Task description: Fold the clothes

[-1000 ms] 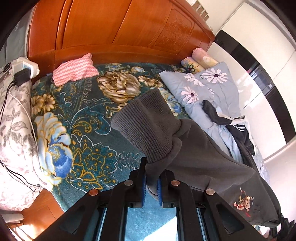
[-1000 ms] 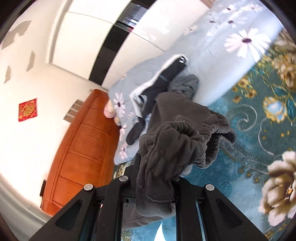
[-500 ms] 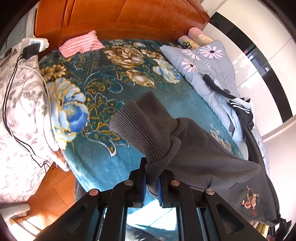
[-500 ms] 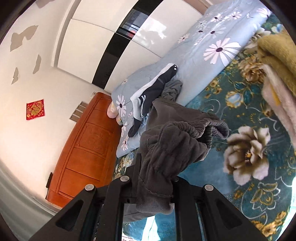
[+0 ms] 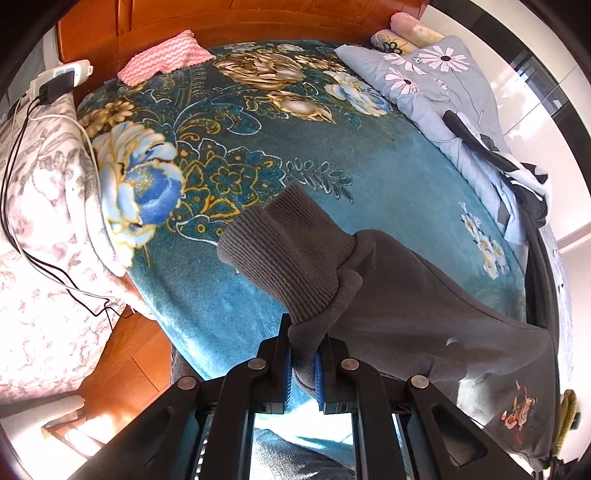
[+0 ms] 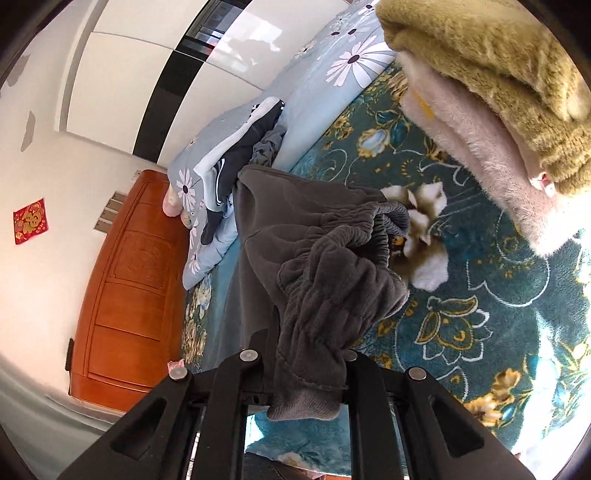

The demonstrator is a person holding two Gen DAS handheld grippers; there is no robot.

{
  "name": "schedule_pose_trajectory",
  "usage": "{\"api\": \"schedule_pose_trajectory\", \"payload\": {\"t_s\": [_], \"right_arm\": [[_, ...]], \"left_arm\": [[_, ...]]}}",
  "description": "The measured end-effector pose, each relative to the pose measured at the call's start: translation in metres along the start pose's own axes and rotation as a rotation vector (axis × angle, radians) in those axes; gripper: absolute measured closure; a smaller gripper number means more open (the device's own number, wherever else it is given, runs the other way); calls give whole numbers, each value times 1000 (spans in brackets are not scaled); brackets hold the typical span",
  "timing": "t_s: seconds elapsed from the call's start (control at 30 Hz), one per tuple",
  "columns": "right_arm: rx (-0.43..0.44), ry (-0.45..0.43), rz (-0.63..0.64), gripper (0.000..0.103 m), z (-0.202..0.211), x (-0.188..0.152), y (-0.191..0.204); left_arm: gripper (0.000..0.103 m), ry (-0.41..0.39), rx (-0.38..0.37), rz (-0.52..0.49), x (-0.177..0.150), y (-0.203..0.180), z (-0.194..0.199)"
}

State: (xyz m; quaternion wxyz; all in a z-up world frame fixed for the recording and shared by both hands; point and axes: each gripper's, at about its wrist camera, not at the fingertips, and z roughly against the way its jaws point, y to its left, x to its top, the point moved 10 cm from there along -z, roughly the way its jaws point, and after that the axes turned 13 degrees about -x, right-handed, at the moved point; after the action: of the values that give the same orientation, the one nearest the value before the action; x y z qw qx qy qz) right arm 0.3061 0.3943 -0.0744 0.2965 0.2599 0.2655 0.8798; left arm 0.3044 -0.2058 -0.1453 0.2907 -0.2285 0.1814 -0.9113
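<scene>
— Both of my grippers have swung further out over the bed since a second ago: on the left wrist view the headboard [image 5: 258,14] has slid up to the frame edge, and on the right a stack of plush blankets [image 6: 491,92] has come in at top right.

— What are you holding?

— Grey sweatpants [image 5: 424,306]. My left gripper [image 5: 302,363] is clamped on the fabric just behind a ribbed cuff [image 5: 284,254], blue pads pinching it tight. My right gripper [image 6: 308,369] is closed on the bunched elastic waistband [image 6: 332,280], though the cloth drapes over the fingers there, so I'm judging the clamp mostly from how the fabric hangs.

— And where are the pants?

— Lifted at both ends, above the teal floral blanket [image 5: 221,166]. Their far part trails toward the pale blue daisy quilt [image 5: 436,85], where a dark garment with white stripes [image 6: 236,155] lies. A pink zigzag cloth [image 5: 162,61] sits by the headboard.
</scene>
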Motion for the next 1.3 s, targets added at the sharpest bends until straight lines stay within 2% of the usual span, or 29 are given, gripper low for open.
{"api": "schedule_pose_trajectory", "payload": {"t_s": [0.2,0.37,0.53,0.6,0.67,0.73,0.77,0.87,1.0,1.1,1.13,1.17,1.3], "right_arm": [[-114,38,5,91,-28,-8,-42],[-132,75,-36,91,-46,-15,-71],[-167,111,-65,90,-68,-17,-82],[-172,120,-55,89,-72,-18,-79],[-171,130,-29,85,-73,-17,-73],[-205,132,18,82,-70,-15,-68],[-229,128,46,72,-68,-14,-65],[-324,109,116,58,-50,-9,-64],[-491,49,256,57,-8,4,-54],[-559,-64,475,56,14,23,-11],[-544,-78,540,50,8,29,8],[-526,-88,602,39,0,34,28],[-494,-36,780,36,-94,37,98]], "left_arm": [[93,62,42,-41,7,-14,-36],[90,94,89,-69,13,-15,-60],[88,98,55,-20,13,-10,-63],[77,106,55,-21,13,-8,-59],[60,104,44,-14,12,-8,-53],[52,90,33,0,10,-9,-45],[50,75,33,13,10,-8,-40],[47,19,35,44,9,-6,-24],[44,-77,18,62,12,-14,-10],[43,-146,-1,9,18,-34,-8],[43,-161,-1,-21,20,-43,-9],[43,-165,-2,-46,19,-51,-12],[43,-156,-19,-126,10,-78,-21]]}}
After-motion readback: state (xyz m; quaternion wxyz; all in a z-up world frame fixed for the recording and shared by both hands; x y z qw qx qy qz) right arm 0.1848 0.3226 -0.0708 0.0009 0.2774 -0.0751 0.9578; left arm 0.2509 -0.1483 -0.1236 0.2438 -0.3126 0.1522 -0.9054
